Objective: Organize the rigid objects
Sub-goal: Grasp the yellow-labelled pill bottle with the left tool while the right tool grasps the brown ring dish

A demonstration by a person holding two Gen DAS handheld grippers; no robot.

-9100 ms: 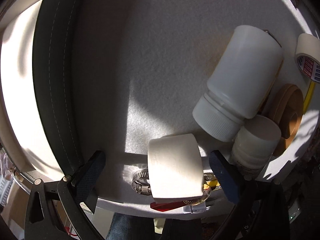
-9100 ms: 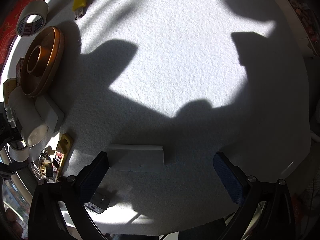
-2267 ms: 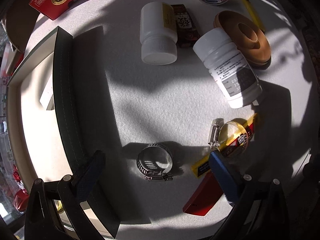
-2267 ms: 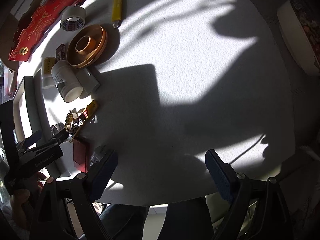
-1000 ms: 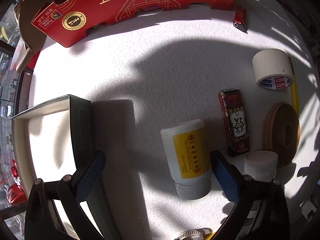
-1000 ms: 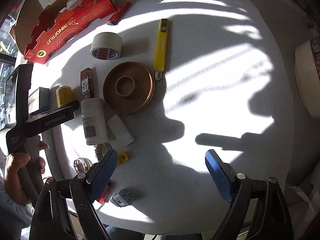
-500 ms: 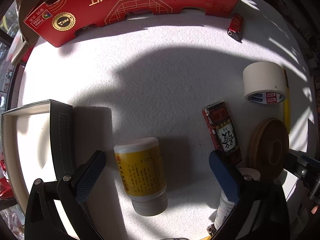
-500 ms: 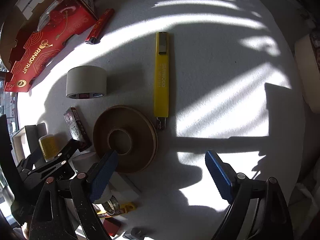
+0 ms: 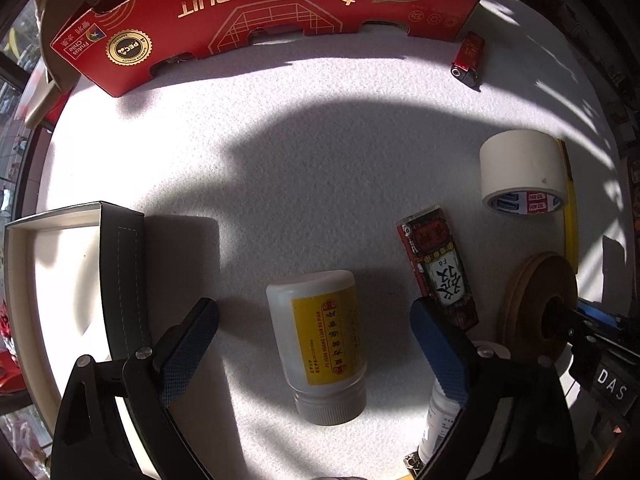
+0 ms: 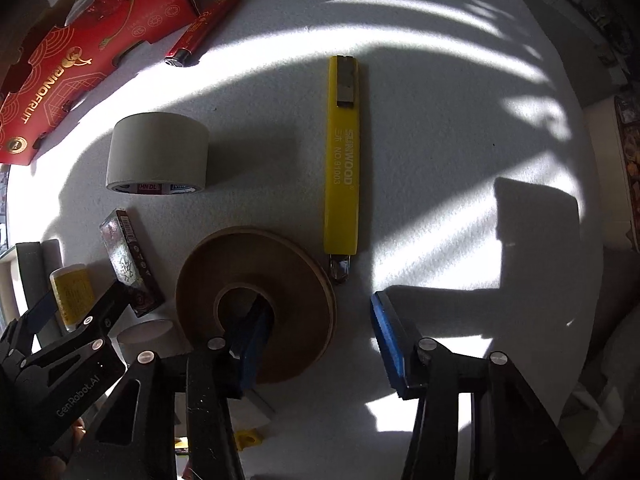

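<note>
Right tool (image 10: pixel 320 320) pointing down and closing on the wooden ring (image 10: pixel 280 264): one finger sunk in the ring's centre hole, the other outside the rim with a sliver of white worktop (image 10: pixel 460 100) showing between pad and wood, so no firm grip to be seen.

Left tool (image 9: pixel 312 316) also pointing down, wide and just starting to close, astride the yellow-labelled bottle (image 9: pixel 320 344); gaps on both sides, neither pad touching. Bottle lying on its side, cap toward the near edge.

Ring flat on the worktop, right of the bottle. Between ring and bottle, a small dark red packet (image 9: pixel 438 268), flat, tilted. Beside the ring on its other side, a yellow utility knife (image 10: pixel 344 160), blade end just off the rim. Farther back, a roll of white tape (image 10: pixel 158 152) lying on its side.

Along the far edge, a red fruit carton (image 9: pixel 260 8), with a red lighter (image 9: pixel 468 56) near its right end. At the left edge, an open black box (image 9: pixel 120 280), white inside. Second white bottle (image 10: pixel 146 330) partly hidden behind the left tool's frame.
</note>
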